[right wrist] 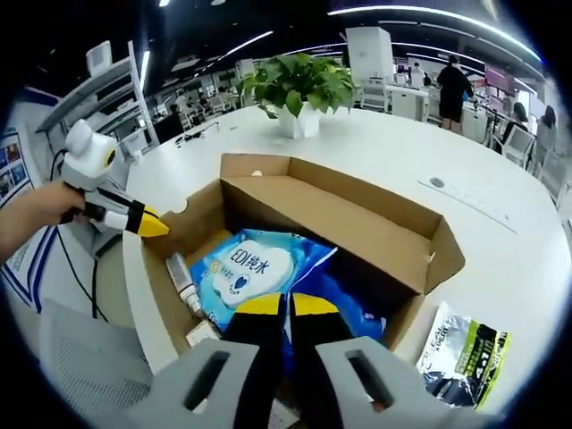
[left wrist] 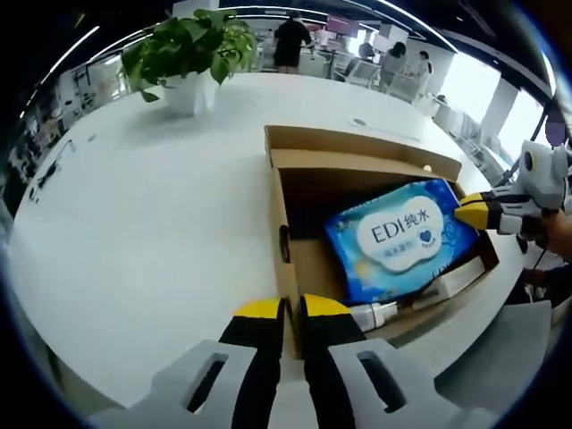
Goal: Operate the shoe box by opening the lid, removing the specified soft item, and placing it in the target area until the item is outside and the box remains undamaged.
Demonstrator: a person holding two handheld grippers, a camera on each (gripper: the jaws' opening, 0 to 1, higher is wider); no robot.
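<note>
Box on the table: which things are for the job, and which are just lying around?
For the job:
cardboard box, lid open
blue wipes pack
right gripper, shut on the wipes pack
left gripper, at the box edge

Just lying around:
potted plant
silver pouch
small tube

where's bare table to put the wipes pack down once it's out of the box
Bare white table stretches from the open shoe box to the potted plant. In the right gripper view it is crowded beside the box where a silver pouch lies; inside, the wipes pack and bottle.
</note>
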